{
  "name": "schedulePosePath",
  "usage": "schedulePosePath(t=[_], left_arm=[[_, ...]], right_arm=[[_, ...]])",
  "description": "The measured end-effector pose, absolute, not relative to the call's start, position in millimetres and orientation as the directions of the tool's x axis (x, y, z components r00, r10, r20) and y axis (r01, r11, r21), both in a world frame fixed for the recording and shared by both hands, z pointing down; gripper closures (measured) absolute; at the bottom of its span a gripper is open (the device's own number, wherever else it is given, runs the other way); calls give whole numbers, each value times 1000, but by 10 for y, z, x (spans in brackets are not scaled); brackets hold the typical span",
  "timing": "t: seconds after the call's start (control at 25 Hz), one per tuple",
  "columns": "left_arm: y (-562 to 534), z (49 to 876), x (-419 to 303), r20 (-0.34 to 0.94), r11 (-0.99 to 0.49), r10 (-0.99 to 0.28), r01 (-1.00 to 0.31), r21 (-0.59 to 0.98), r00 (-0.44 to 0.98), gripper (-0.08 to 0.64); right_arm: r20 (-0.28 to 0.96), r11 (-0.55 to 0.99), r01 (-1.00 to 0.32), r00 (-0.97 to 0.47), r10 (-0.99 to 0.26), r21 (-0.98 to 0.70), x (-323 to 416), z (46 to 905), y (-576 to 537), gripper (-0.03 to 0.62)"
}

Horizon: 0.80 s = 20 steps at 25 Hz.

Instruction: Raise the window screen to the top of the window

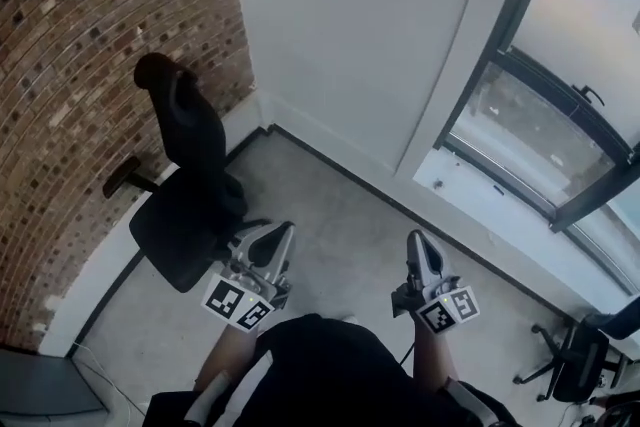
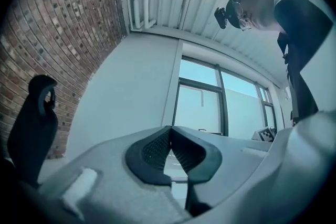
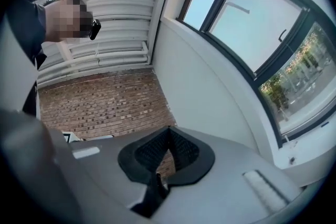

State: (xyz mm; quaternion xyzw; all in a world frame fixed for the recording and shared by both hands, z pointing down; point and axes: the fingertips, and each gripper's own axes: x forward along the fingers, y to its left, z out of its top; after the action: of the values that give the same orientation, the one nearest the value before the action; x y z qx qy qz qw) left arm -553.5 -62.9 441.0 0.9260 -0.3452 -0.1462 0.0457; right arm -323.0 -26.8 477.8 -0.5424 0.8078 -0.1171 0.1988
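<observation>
Grippers sit low in the head view, each claw pressed together and pinching nothing; the left gripper (image 1: pixel 284 231) is just beside a black office chair (image 1: pixel 185 180) that stands against the brick wall (image 1: pixel 80 65); the right gripper (image 1: pixel 414 239) hangs over the grey floor (image 1: pixel 340 205). The window (image 1: pixel 530 130) is at the right, above a white sill (image 1: pixel 480 200), well apart from both grippers; its upper glass looks pale (whether that is the window screen I cannot tell), and its lower pane shows the outdoors.
</observation>
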Motion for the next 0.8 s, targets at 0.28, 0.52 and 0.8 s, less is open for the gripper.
schedulePosePath(t=[0.28, 0.52, 0.8], left_arm=[[-728, 4437, -4109, -251, -875, -479, -436, 208, 841, 558], [-545, 4497, -2979, -216, -947, -292, -250, 203, 932, 558], [-285, 4554, -2023, -180, -978, -96, -59, 198, 979, 558]], right_arm=[[-188, 166, -913, -101, -977, -371, -1950, 4780, 292, 588], [-164, -59, -936, 122, -979, -346, -1059, 4890, 940, 588], [-156, -242, -897, 317, -936, -370, -530, 4980, 1482, 588]])
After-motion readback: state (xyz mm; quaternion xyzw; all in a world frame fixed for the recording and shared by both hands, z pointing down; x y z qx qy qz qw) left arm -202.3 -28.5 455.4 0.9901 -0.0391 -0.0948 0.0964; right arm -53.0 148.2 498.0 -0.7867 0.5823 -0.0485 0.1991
